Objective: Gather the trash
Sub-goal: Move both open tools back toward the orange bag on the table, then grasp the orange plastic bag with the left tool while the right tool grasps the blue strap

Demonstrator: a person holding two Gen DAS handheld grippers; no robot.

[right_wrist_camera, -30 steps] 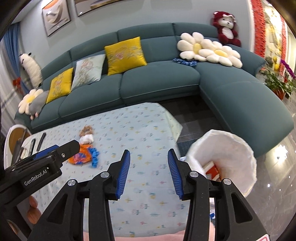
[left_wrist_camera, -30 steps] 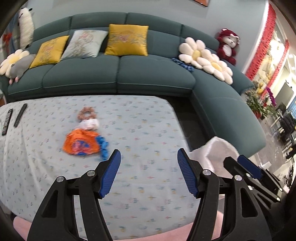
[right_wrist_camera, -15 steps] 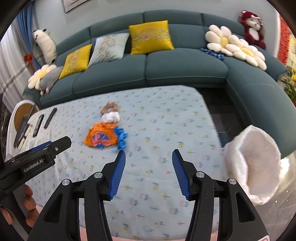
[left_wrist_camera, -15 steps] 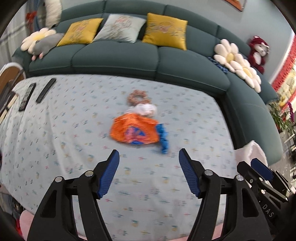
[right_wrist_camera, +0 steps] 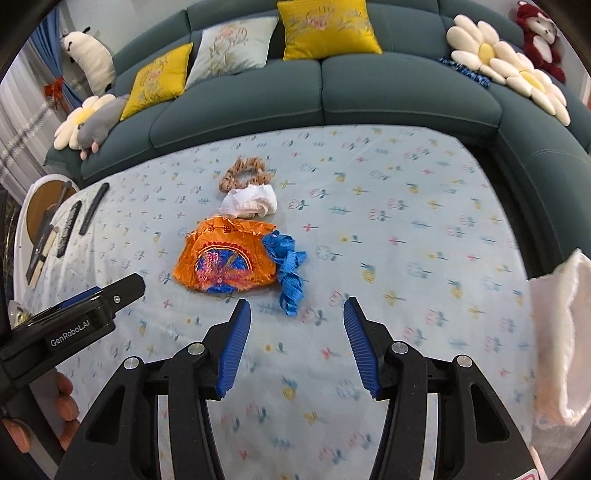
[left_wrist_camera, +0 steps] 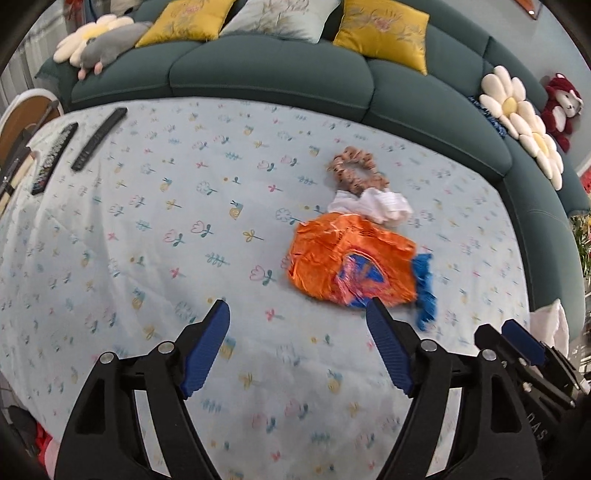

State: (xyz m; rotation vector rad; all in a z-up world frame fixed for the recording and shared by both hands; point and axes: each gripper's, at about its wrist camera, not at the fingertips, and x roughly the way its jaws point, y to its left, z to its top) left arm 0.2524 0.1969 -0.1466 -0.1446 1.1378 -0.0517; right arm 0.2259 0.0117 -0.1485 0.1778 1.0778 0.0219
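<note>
Left gripper (left_wrist_camera: pixel 297 308) and right gripper (right_wrist_camera: pixel 297 308) both spread wide, empty, above floral tablecloth (right_wrist_camera: pixel 406 206). Orange wrapper (right_wrist_camera: pixel 225 258) lies mid-table, touching blue scrap (right_wrist_camera: pixel 288 266), white tissue (right_wrist_camera: pixel 251 201) just behind.

On table: 1 orange wrapper (right_wrist_camera: pixel 225 260), 1 blue strip (right_wrist_camera: pixel 288 271), 1 white tissue (right_wrist_camera: pixel 251 201), 1 scrunchie (right_wrist_camera: pixel 245 173), 2 remotes (left_wrist_camera: pixel 98 138). Sofa: 3 cushions (right_wrist_camera: pixel 327 29).

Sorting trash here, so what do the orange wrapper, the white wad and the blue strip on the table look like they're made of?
Orange wrapper: thin glossy plastic film, crinkled, printed. White wad: soft matte tissue or paper towel, crumpled. Blue strip: ruffled, probably crepe paper or fabric; unclear.
</note>
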